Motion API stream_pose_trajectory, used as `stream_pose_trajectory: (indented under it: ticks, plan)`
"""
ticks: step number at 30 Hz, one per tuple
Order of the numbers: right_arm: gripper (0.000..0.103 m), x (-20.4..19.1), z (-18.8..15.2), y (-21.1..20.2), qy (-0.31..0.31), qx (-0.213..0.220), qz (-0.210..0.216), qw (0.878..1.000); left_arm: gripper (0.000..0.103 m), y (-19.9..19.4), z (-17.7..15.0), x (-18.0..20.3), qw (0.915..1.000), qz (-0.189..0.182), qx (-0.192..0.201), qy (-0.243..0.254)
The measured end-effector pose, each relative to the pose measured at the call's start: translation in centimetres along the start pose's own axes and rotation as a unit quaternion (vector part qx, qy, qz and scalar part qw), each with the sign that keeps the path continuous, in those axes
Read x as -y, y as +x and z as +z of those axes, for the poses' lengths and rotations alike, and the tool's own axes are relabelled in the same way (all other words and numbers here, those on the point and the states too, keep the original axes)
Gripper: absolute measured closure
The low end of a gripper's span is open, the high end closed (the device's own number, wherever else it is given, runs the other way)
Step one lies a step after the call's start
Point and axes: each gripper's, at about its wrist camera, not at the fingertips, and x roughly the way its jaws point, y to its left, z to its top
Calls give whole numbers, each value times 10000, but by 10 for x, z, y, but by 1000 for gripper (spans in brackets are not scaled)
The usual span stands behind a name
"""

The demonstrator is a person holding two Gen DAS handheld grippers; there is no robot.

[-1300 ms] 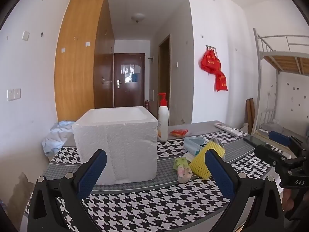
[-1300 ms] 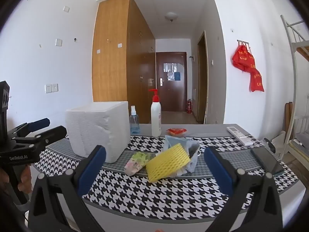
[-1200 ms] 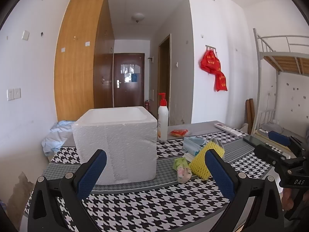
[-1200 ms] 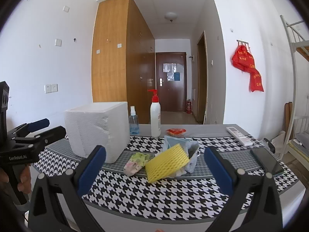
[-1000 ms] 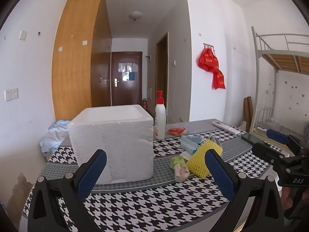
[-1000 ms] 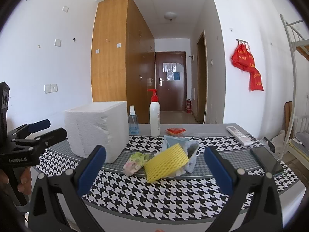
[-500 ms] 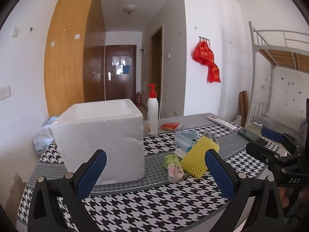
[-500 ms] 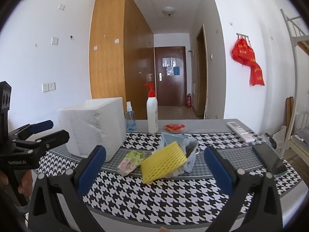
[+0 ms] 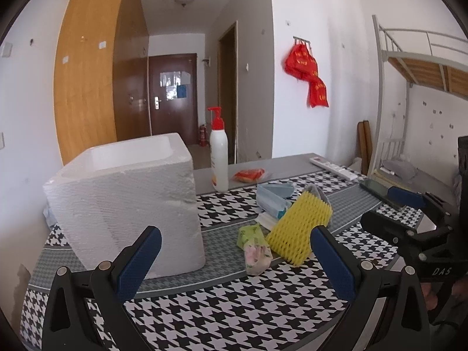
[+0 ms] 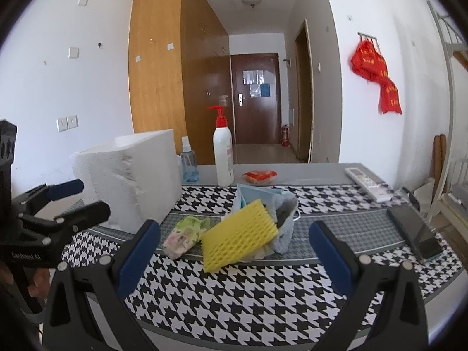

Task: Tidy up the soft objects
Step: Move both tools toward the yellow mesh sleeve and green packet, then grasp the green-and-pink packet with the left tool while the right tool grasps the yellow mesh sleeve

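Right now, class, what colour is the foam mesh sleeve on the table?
Yellow; the foam mesh sleeve shows best in the right wrist view.

left gripper (image 9: 234, 259) spread wide, right gripper (image 10: 232, 251) likewise, seemingly level

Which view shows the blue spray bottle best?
The right wrist view: the blue spray bottle stands in plain sight between the foam box and the white pump bottle. In the left wrist view it cannot be seen at all.

Both tools are matte black frames with silver screw heads. The left gripper (image 9: 235, 260) and right gripper (image 10: 234, 254) carry ribbed blue pads (image 9: 137, 263) on angled fingers. White lettering marks each body: "DAS" on the right gripper, "GenRobot.AI" on the left.
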Motion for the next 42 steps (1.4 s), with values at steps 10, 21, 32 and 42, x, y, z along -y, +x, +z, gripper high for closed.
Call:
stream_pose_trajectory:
  ticks: [10, 21, 32, 42]
  plan:
    - [0, 11, -4, 12, 158, -189, -6, 9997, 1, 22, -1, 5, 9996, -39, -263, -1]
    - [0, 21, -6, 28, 389, -385, -12, 9985, 1, 48, 1, 15, 9979, -124, -617, 129]
    - [0, 22, -8, 47, 411, -592, 13, 9974, 1, 72, -7, 12, 9951, -214, -960, -37]
    - [1, 27, -8, 56, 450, -703, 65, 9965, 3, 93, -8, 12, 9915, -182, -1291, -15]
